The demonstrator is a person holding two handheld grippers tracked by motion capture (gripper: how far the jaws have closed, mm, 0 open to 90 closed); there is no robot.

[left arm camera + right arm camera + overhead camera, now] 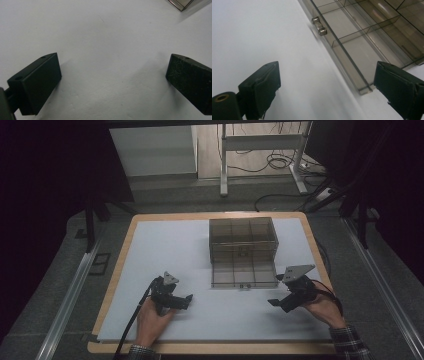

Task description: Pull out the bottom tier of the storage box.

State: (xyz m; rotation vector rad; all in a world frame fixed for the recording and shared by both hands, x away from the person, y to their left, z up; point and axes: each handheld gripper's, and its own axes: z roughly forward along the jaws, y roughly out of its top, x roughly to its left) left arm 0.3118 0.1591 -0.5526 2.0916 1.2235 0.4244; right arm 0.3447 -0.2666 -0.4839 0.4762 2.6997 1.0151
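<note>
A white-topped table [170, 250] carries a clear drawer box [243, 251].

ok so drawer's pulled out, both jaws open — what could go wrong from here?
1. The drawer sticks far out of the clear box; a bump from the right gripper beside it could skew it or pull it free.
2. Its handle is small, so a regrasp could slip.
3. The box looks light; pushing the drawer in may slide it across the white mat.
</note>
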